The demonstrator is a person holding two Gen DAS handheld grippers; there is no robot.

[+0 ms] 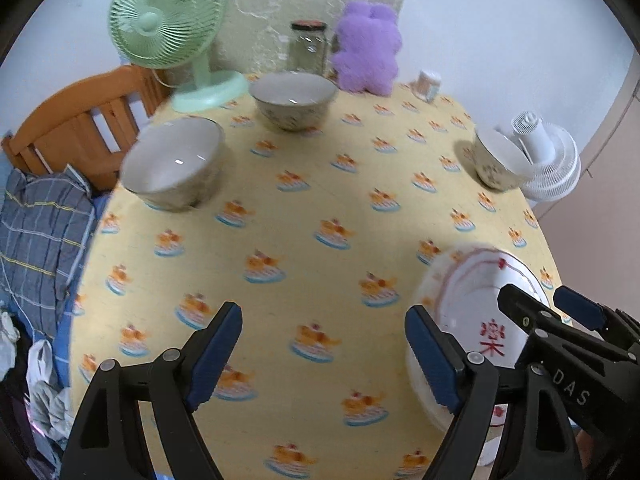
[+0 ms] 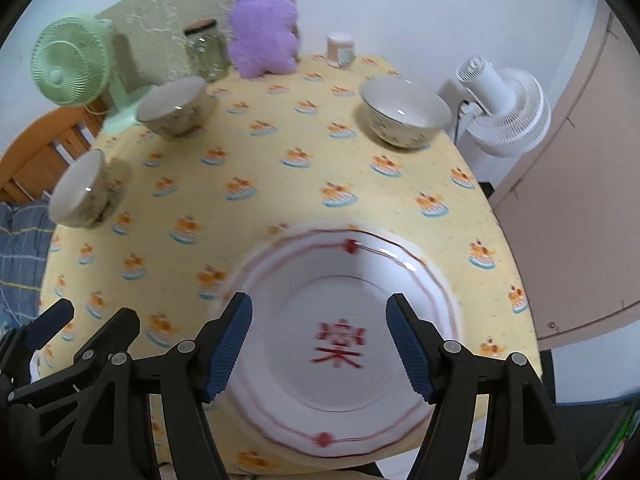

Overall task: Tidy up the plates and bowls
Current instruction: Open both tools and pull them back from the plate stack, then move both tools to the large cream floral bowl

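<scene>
i see the table (image 2: 280, 184) first, a round one under a yellow cloth with a cake print, carrying everything that matters. at its near edge sits the plate (image 2: 340, 344), white with a red border and a red character in the well; it lies flat, face up, and being round it has no long axis, though the character reads upright toward me. its near rim looks to overhang the table's near edge a little. whether a second plate lies beneath it i cannot tell.

three bowls stand upright and well apart: one at the left edge (image 2: 80, 192), one toward the far left (image 2: 174, 108), one at the far right edge (image 2: 404, 114). none is nested in another, so i judge the sorting barely begun: the bowls are yet to be stacked and the plate yet to be placed.

along the far edge stand a green fan (image 1: 168, 16), a purple plush toy (image 1: 366, 48), a glass jar (image 1: 308, 46) and a small cup (image 1: 428, 84).

my right hand-held gripper (image 2: 318, 350) is spread wide, hovering over the plate with nothing between its fingers. my left hand-held gripper (image 1: 324, 354) is likewise wide and empty, over bare cloth just left of the plate.
</scene>
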